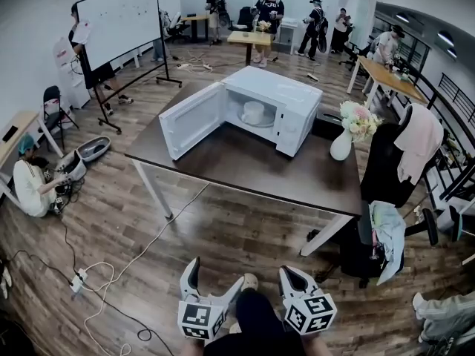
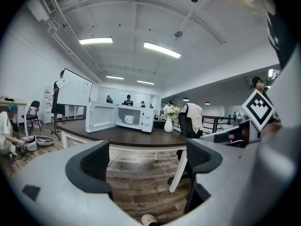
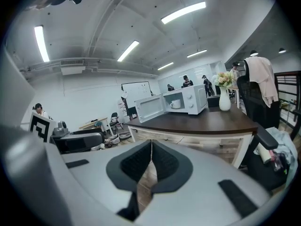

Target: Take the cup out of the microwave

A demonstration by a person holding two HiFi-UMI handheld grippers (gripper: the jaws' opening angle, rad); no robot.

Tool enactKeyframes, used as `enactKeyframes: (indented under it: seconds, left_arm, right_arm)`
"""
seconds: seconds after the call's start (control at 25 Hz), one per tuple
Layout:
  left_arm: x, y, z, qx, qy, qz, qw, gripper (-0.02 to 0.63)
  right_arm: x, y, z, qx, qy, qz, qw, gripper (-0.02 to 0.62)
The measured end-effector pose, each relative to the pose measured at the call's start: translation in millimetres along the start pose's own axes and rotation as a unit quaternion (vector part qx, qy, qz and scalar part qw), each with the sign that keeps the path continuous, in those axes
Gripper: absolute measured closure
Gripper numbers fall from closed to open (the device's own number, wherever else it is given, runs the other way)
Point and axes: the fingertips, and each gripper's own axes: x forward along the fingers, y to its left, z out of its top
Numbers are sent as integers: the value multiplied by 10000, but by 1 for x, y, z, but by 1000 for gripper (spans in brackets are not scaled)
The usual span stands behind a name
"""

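The white handled cup stands inside the cooking cavity of the white countertop microwave oven, on the cavity floor and set back from the opening. The white microwave door is swung fully open to the side, so the cavity is exposed and no door operation appears necessary before the reach.

The microwave sits on the dark brown rectangular table with white legs, towards its far side. A wide band of bare tabletop lies in front of the opening; this is the probable set-down area for the cup. A white vase holding pale flowers stands on the same table, just beside the microwave's control-panel end, and should be avoided during withdrawal on that side.

Both grippers are held low and close to the operator's body, well apart from the table, over the wooden plank floor. This is a standby posture; the approach is judged not yet begun.

The left gripper has its jaws spread wide, with only floor and table visible between the black pads. It holds nothing and is ready to receive the cup. The right gripper has its jaws pressed together with nothing between them, and would need to be opened before any grasp.

Judgement: the next move calls for closing the gap to the table and entering the cavity level, clear of the door edge.
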Motion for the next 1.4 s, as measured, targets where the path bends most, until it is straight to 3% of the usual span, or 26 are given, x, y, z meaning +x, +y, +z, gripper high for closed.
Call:
enactKeyframes:
  seconds: [0.68,1.08,1.4]
  left_arm:
    - [142,64,52,9,-164,181,9997,117]
    - [220,92,61,65,-63,333,9994,117]
    - [247,109,66,25,-85,537,9985,117]
  right_arm:
    - [133,-63,75,-11,145,299,9994,600]
    - [206,-110,105,94,175,446,9988,600]
    - [245,-121,122,-14,210,712,9972,600]
